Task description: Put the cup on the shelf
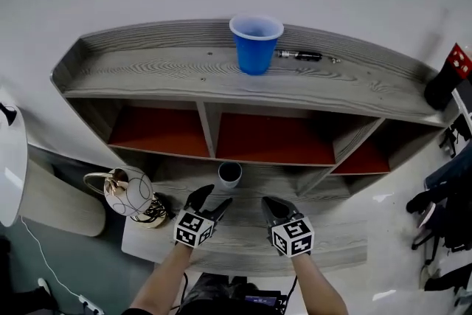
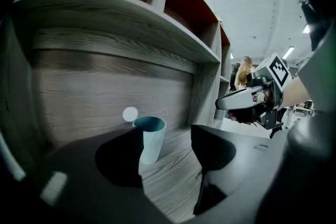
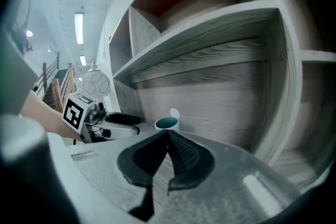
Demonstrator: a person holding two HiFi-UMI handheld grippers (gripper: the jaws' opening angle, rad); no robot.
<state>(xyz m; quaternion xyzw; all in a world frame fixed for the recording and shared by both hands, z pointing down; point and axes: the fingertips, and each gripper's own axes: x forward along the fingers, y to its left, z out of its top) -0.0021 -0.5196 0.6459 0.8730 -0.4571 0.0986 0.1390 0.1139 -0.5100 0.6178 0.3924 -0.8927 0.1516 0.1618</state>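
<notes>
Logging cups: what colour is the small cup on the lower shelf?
The cup is pale teal, darker inside; best in left gripper view.

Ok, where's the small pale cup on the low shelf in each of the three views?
Head view: pale cup low centre, upright on the bottom shelf board.
Left gripper view: centre-left, a little beyond the parted jaws.
Right gripper view: centre, only its rim showing above the jaw tips.
Shared landmark: the grey wood board it stands on.
</notes>
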